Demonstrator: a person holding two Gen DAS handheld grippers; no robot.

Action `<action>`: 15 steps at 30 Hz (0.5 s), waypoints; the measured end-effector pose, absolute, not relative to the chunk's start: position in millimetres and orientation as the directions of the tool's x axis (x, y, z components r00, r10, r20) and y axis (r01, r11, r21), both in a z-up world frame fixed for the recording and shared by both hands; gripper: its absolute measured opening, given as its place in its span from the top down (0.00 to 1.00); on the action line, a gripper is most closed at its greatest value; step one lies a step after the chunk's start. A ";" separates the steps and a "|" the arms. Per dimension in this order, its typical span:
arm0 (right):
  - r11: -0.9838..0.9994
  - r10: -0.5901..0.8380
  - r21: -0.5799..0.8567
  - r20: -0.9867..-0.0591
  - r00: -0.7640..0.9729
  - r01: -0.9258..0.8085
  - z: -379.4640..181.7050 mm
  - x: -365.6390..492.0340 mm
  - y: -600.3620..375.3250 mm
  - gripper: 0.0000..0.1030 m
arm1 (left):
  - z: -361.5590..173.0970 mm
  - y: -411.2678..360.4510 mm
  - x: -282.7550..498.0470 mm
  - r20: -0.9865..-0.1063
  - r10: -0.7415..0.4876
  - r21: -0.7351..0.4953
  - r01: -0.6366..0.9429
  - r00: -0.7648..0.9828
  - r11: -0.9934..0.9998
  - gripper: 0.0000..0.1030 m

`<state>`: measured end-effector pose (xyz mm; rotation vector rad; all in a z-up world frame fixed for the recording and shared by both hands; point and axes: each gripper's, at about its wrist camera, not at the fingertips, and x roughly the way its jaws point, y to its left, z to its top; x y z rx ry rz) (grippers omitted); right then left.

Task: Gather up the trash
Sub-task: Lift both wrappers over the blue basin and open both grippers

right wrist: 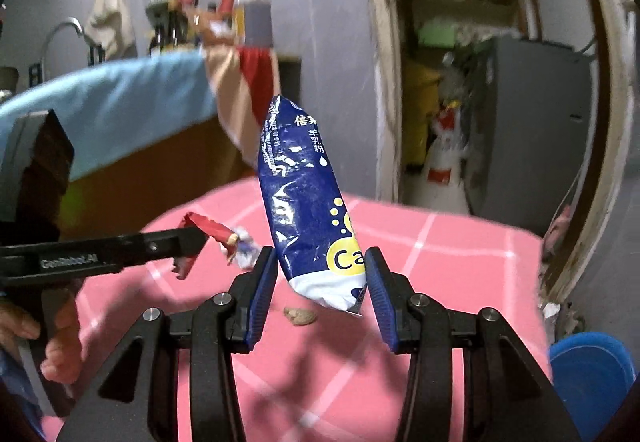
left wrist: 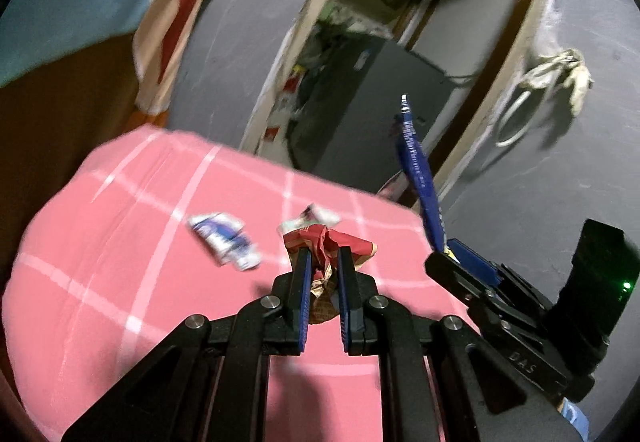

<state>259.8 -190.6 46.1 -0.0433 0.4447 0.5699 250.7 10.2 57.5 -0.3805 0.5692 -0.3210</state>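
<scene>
My left gripper (left wrist: 325, 254) is shut on a crumpled red wrapper (left wrist: 328, 242) and holds it over the pink checked table (left wrist: 120, 242). It also shows in the right wrist view (right wrist: 200, 234) with the red wrapper (right wrist: 208, 228). My right gripper (right wrist: 320, 274) holds a tall blue and white pouch (right wrist: 304, 202) upright between its jaws, its right edge against the right pad. In the left wrist view the pouch (left wrist: 420, 170) stands edge-on above the right gripper (left wrist: 452, 254). A small blue and white wrapper (left wrist: 224, 238) lies on the table.
A small brown scrap (right wrist: 300, 316) lies on the table below the pouch. A blue bin (right wrist: 592, 366) stands at the table's right side. A grey cabinet (left wrist: 360, 102) fills the doorway beyond. A blue-draped counter (right wrist: 120, 102) stands to the left.
</scene>
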 end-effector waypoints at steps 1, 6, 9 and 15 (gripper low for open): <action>0.848 0.508 0.077 -0.402 0.762 -0.524 49.6 256.5 -194.4 0.58 | 62.4 4.1 247.5 -0.439 -0.398 -0.426 0.204 0.805 0.881 0.91; 0.892 0.443 0.039 -0.273 0.854 -0.451 72.3 229.1 -220.1 0.58 | 82.1 -23.2 235.9 -0.361 -0.424 -0.406 0.270 0.830 0.873 0.91; 0.917 0.394 0.023 -0.211 0.895 -0.398 82.1 215.3 -236.6 0.58 | 90.6 -41.9 231.3 -0.325 -0.443 -0.390 0.309 0.835 0.867 0.91; 0.953 0.301 0.032 -0.149 0.942 -0.300 91.4 195.7 -275.8 0.58 | 104.4 -83.2 222.5 -0.279 -0.492 -0.359 0.386 0.825 0.850 0.91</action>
